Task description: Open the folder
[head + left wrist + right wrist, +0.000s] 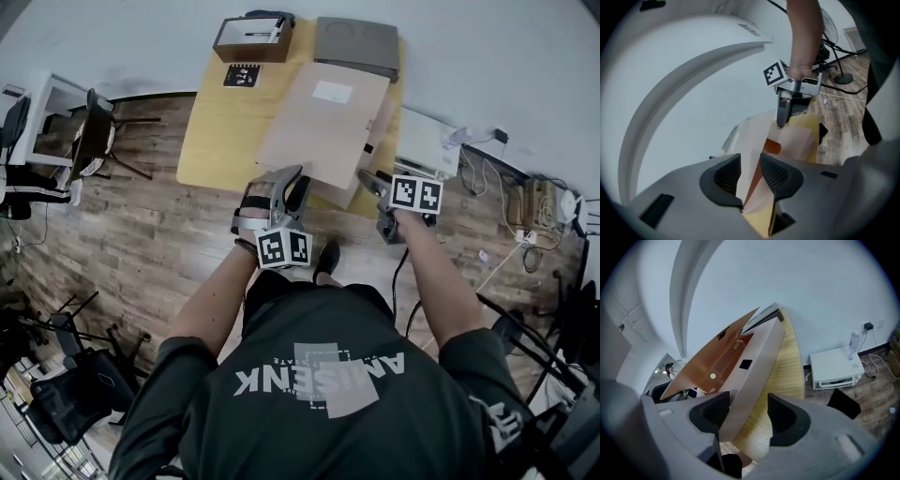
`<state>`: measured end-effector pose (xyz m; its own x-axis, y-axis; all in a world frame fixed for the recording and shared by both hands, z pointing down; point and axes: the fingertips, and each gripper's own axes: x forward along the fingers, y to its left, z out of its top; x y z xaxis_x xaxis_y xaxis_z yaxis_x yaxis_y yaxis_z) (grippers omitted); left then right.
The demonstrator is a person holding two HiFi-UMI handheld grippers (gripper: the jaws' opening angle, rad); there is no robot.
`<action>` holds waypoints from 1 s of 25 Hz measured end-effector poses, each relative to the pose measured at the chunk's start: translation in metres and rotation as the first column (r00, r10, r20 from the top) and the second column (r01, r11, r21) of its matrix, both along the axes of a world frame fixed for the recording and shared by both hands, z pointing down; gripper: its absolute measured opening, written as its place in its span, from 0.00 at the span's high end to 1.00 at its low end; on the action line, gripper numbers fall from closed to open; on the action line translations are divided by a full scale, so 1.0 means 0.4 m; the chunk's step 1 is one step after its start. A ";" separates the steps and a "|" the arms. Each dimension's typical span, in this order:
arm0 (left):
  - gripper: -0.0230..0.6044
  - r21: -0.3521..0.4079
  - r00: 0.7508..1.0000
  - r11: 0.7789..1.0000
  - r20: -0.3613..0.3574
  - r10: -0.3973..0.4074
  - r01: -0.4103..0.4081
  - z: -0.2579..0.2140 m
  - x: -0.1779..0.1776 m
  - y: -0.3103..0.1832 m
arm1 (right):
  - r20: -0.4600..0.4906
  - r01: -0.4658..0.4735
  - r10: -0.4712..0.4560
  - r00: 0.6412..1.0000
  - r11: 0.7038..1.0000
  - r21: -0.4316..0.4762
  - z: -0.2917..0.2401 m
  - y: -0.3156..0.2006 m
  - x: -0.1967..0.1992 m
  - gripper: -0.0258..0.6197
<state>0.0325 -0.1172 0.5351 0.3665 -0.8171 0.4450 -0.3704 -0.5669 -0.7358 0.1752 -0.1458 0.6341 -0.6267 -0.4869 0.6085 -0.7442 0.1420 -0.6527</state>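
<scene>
A pale brown folder (323,122) lies on the wooden table (216,141), its cover raised off the near edge. My left gripper (296,180) is at the folder's near left corner. In the left gripper view the pale cover (792,140) and its orange inner side run between the pads (776,176), which stand apart from each other: my left gripper (749,160) is open. My right gripper (367,178) is at the near right corner. Its jaws (747,408) stand wide around the folder's lower panel (757,357); the orange inside (717,364) opens above.
At the table's far end stand a brown box (248,37), a grey flat case (356,45) and a black card (242,75). A white appliance (422,145) sits on the floor to the right, with cables (525,202) beyond it. A dark chair (94,136) stands at the left.
</scene>
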 end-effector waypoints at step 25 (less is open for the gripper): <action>0.76 -0.060 0.976 0.990 0.170 0.138 -0.129 0.133 0.032 0.026 | -0.028 0.018 -0.020 0.999 0.998 -0.064 -0.002 -0.005 -0.005 0.58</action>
<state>0.0455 -0.1068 0.5884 0.3844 -0.7419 0.5493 -0.1582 -0.6392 -0.7526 0.1731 -0.1477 0.6333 -0.6170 -0.4350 0.6558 -0.7604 0.1150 -0.6392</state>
